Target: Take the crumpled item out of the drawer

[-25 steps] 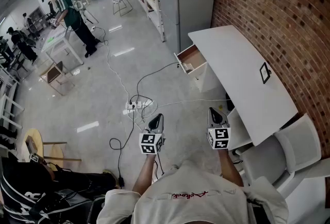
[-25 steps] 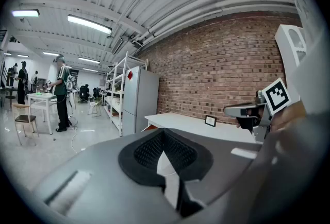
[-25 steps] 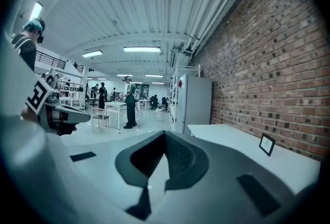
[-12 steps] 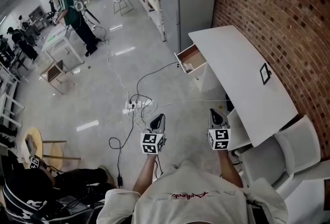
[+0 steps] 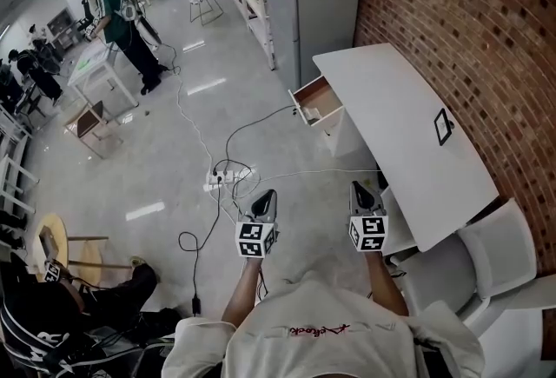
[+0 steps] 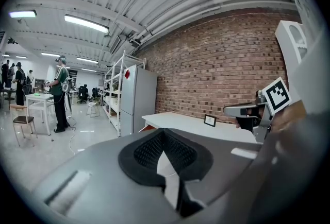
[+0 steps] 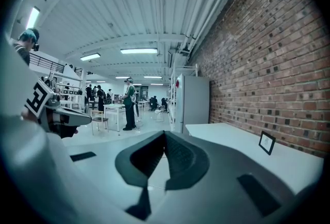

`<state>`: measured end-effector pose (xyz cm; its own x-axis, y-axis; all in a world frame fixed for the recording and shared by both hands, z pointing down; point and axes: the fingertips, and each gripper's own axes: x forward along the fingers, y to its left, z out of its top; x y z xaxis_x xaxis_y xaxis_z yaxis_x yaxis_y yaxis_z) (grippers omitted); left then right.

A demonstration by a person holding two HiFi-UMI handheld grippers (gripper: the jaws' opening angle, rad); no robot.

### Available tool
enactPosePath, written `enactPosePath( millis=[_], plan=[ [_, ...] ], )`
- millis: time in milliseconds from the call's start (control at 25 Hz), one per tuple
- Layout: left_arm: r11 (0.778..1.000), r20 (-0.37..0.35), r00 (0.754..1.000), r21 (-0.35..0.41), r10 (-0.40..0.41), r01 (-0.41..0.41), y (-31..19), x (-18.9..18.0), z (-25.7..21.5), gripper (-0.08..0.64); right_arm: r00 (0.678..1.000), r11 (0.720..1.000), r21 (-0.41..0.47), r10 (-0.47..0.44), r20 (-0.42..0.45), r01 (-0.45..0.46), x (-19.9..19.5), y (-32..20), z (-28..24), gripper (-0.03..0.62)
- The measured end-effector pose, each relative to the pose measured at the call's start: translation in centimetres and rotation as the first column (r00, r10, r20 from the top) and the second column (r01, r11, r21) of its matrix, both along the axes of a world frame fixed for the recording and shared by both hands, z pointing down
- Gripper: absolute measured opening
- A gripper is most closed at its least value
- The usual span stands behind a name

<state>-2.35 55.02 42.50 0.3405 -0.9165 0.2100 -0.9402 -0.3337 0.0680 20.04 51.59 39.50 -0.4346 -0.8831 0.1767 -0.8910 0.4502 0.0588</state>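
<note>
Two grippers are held side by side in front of the person's waist, both pointing forward. The left gripper (image 5: pixel 266 195) has its jaws together with nothing between them, and the right gripper (image 5: pixel 358 188) is likewise closed and empty. The drawer (image 5: pixel 306 96) stands open at the far end of the white desk (image 5: pixel 391 124). It is pulled out sideways toward the floor (image 5: pixel 174 159), ahead of both grippers and well apart from them. A pale shape (image 5: pixel 314 114) lies at its near side; whether this is the crumpled item cannot be determined. Judgement: neither gripper is clearly nearer. The right runs along the desk edge, while the left faces the drawer's pulled-out end.
</note>
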Motion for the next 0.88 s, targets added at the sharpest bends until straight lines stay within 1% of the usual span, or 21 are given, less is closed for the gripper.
enactPosePath(
  millis=[240, 400, 560, 720, 880],
  plan=[
    [1.000, 0.017, 1.000, -0.006, -0.002, 0.003, -0.9, 1.9, 0.6, 0.009, 1.000, 1.000, -0.014, -0.027, -0.010, 0.026, 1.3, -1.4, 0.7, 0.012],
    [1.000, 0.021, 1.000, -0.019, -0.004, 0.005, -1.4, 2.4, 1.2, 0.009, 0.999, 0.999, -0.019, -0.038, -0.005, 0.038, 1.5, -2.2, 1.2, 0.012],
    [1.000, 0.047, 0.999, -0.030, -0.003, 0.004, -2.3, 2.7, 2.1, 0.009, 0.998, 0.998, -0.028, -0.054, -0.012, 0.053, 1.6, -2.9, 1.8, 0.012],
    [1.000, 0.050, 0.999, -0.031, 0.004, -0.003, -4.0, 2.8, 2.4, 0.009, 0.998, 0.998, -0.039, -0.054, -0.016, 0.054, 1.8, -4.4, 2.6, 0.012],
    [0.999, 0.035, 0.999, -0.037, 0.015, -0.014, -6.5, 2.8, 2.6, 0.009, 0.999, 0.998, -0.048, -0.047, -0.020, 0.046, 1.4, -6.8, 3.4, 0.012]
  ],
)
